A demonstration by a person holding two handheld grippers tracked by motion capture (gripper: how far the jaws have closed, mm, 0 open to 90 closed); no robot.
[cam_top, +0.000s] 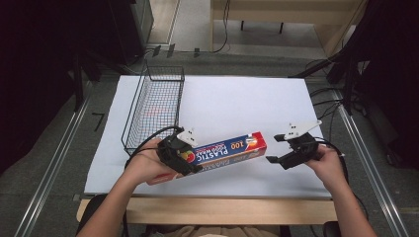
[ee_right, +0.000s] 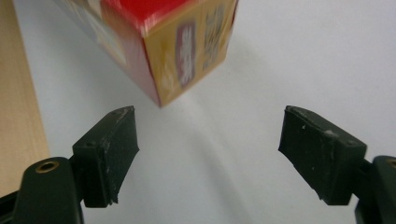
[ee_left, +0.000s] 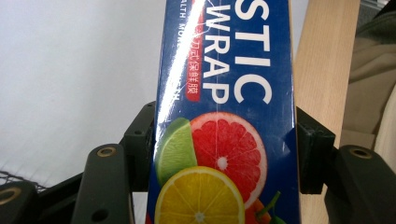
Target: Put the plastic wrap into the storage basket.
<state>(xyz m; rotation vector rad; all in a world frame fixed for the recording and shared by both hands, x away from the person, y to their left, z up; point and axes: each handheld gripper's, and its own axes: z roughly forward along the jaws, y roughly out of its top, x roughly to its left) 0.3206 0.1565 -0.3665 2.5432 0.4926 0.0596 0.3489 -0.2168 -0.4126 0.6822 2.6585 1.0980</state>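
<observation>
Blue plastic wrap box [cam_top: 225,152] clamped in my left claw [cam_top: 187,157], just right of the wire basket [cam_top: 154,106]; right claw [cam_top: 278,148] gapes empty beside its end.

Blue citrus-printed wrap box [cam_top: 225,153], red end, seemingly yellowish underside

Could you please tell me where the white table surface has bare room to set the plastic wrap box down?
Free: the wide stretch right of the wire basket, and beyond the box. Crowded: the near edge, where the left tool holds the box and the right tool hangs open.
</observation>
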